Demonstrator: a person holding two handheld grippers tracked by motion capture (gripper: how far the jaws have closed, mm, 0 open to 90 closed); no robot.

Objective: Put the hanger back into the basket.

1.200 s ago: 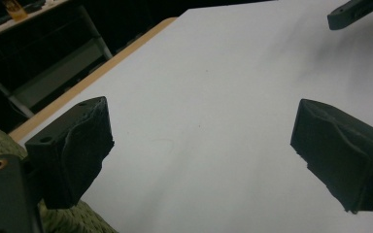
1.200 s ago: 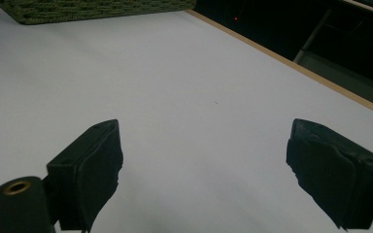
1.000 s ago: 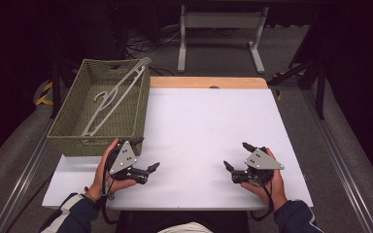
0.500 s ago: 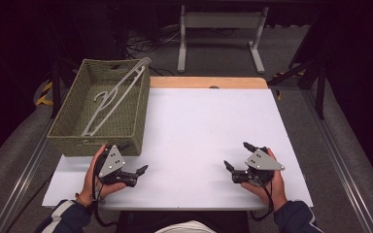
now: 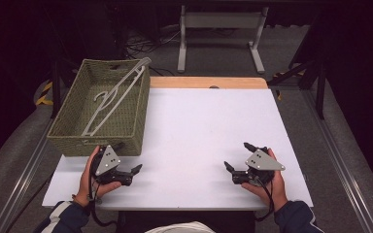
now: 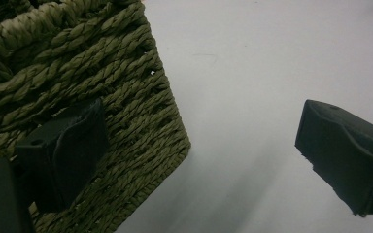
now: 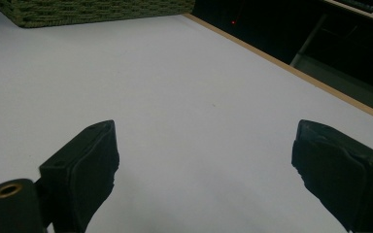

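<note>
A green woven basket (image 5: 73, 121) stands on the left of the white table (image 5: 204, 121), and a grey clothes hanger (image 5: 111, 99) lies in it, with one end propped on the far rim. My left gripper (image 5: 127, 157) is open and empty just in front of the basket's near wall. In the left gripper view its jaws stand wide apart, one against the basket's corner (image 6: 107, 82). At the front right, my right gripper (image 5: 238, 156) is open and empty over bare tabletop, as the right gripper (image 7: 209, 174) view also shows.
A wooden strip (image 5: 204, 82) runs along the table's far edge. Beyond it are a white metal stand (image 5: 218, 29) and cables on the floor. The basket's wall (image 7: 92, 9) lies far off in the right gripper view.
My left gripper has slid left and slightly back toward the person, ending close to the basket's near wall. The right gripper has stayed put.
</note>
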